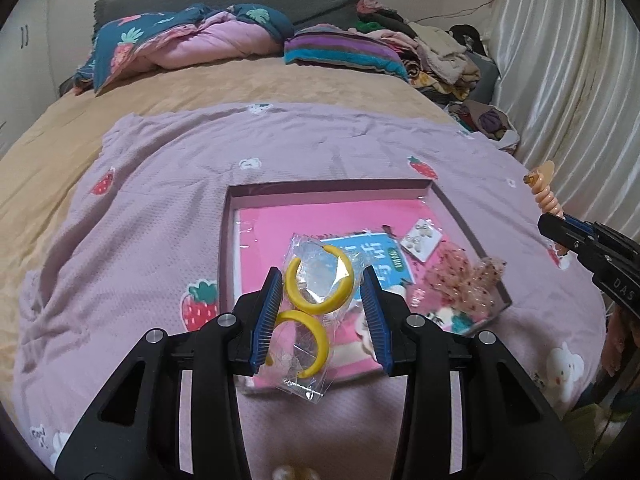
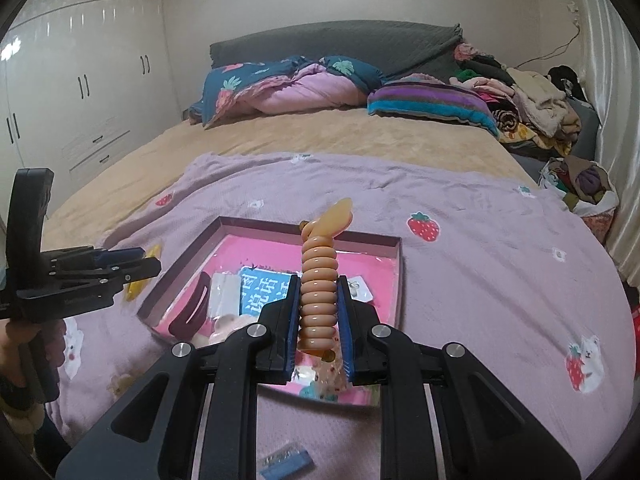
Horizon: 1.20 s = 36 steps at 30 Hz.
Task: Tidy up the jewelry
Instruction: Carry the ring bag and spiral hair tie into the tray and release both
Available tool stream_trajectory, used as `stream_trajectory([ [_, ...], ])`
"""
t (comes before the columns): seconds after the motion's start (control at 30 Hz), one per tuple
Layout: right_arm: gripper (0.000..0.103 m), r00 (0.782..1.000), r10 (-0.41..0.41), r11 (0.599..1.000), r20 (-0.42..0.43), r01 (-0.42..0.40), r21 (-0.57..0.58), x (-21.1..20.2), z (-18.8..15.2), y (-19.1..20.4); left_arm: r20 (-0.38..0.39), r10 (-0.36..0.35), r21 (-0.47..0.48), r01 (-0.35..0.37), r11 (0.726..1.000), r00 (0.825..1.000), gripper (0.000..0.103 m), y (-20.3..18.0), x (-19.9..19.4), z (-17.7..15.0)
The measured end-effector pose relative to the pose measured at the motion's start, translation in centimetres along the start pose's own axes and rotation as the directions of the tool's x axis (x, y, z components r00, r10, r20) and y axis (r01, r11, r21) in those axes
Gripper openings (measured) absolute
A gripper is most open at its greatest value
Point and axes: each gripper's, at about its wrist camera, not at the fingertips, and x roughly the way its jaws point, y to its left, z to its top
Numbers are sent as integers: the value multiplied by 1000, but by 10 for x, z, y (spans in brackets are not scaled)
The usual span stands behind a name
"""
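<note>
A shallow box (image 1: 452, 204) with a pink lining lies on the lilac strawberry blanket; it also shows in the right wrist view (image 2: 396, 264). My left gripper (image 1: 320, 280) hangs over its near edge, shut on a clear bag of yellow hoop earrings (image 1: 316, 300). My right gripper (image 2: 318, 284) is shut on a peach spiral hair coil (image 2: 318, 296), held upright over the box; the coil also shows in the left wrist view (image 1: 546, 192). Inside the box lie a blue card (image 1: 380, 256), an earring card (image 1: 420, 240), a beige lace bow (image 1: 464, 280) and a dark red hair clip (image 2: 192, 308).
A small blue packet (image 2: 286, 460) lies on the blanket (image 1: 160, 208) near me. Pearl beads (image 1: 292, 474) show at the bottom edge. Pillows, a folded quilt (image 1: 192, 40) and a clothes pile (image 1: 432, 52) sit at the bed's far end. Curtain on the right, wardrobe (image 2: 80, 80) on the left.
</note>
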Motion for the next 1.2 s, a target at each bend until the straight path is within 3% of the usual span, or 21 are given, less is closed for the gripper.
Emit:
stream_trajectory([
  [0.4,17,996,1,1000,-92,0,9,52,-10,-3,-47,19,-26,-21,999,999,32,19,40,2],
  [0.8,17,978,-3,998,-210,17,65,92,-38,-17,-82,35,-39,-39,998,996,33,28,58,-7],
  [1.03,19,972,26,995,-234,-2,104,96,-45,-21,-86,30,-41,-34,999,996,33,27,58,-9],
  [1.2,27,976,31,995,-217,-9,103,84,-44,-21,-81,26,-44,-29,999,996,33,25,54,-8],
])
